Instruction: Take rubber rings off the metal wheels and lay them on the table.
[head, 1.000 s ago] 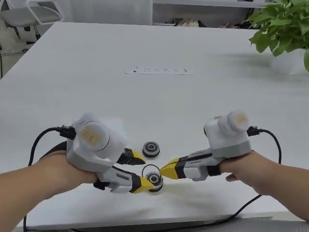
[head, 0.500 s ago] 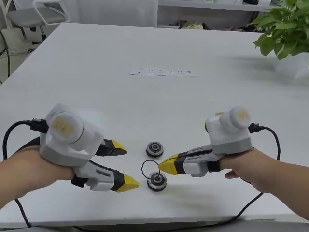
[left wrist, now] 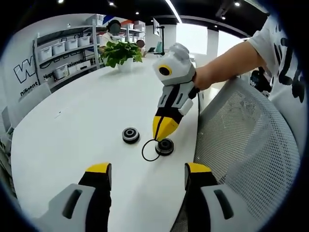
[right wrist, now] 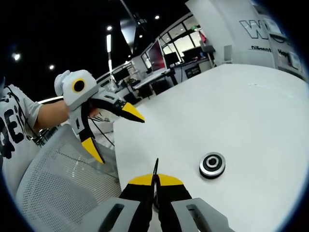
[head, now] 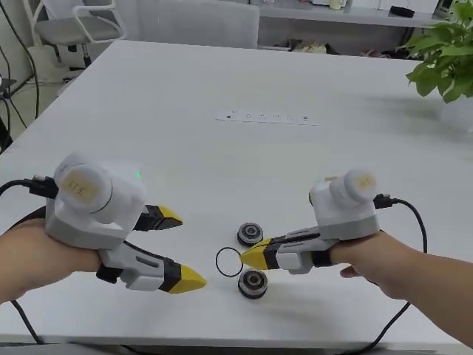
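A: Room first — where are your edges?
B: The near edge of the table (head: 236, 177) runs just under both your hands, and the two wheels sit close to it. Beyond them the top is bare white as far as the socket strip (head: 266, 117). There's a plant (head: 443, 63) at the far right and a chair (head: 74, 26) past the far left corner. A mesh chair back (left wrist: 241, 145) stands against the near edge.
A: Tools?
B: Your left tool (head: 179, 248) has its jaws wide apart, holding nothing, off to the left of the wheels. Your right tool (head: 247, 257) has its jaws together, pinched on the rubber ring (head: 217, 261).
A: The ring itself?
B: Thin black loop, round, sticking out from the yellow tips toward your left tool — free of both wheels. It's just beside the near wheel (head: 253, 283). Can't tell whether its lower side touches the table.
A: Wheels?
B: Both lie flat, apart from each other. The far wheel (head: 250, 234) shows a dark outer band around a metal hub.
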A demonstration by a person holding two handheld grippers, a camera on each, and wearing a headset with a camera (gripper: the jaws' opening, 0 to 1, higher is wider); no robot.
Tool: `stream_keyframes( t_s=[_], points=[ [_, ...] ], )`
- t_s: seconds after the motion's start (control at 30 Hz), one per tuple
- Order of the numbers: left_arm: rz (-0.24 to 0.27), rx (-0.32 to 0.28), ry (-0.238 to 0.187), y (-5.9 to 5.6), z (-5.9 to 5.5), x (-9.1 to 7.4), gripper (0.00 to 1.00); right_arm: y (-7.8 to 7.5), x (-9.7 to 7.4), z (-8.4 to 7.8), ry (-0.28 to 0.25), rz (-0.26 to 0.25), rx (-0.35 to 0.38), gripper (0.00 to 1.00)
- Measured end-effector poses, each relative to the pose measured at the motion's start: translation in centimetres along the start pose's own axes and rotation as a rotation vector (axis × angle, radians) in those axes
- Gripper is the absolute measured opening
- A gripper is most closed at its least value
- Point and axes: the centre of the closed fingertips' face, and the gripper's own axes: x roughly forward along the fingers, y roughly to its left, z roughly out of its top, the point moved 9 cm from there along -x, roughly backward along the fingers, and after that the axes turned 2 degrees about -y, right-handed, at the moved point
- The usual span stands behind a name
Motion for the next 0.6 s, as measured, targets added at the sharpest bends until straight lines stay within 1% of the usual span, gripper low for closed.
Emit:
stream_keyframes(
  t_s=[0.2,0.37,0.6],
  points=[
    [0.012,-0.014,0.008,0.0,-0.6,-0.6,0.62,-0.3,1.0,0.1,0.011,-0.013,0.000,0.00],
    [0.018,-0.011,0.015,0.2,-0.8,-0.8,0.62,-0.6,1.9,-0.1,0.026,-0.030,0.000,0.00],
    [0.019,-0.019,0.013,0.4,-1.0,-1.1,0.62,-1.1,2.1,-0.2,0.040,-0.085,-0.015,0.00]
  ],
)
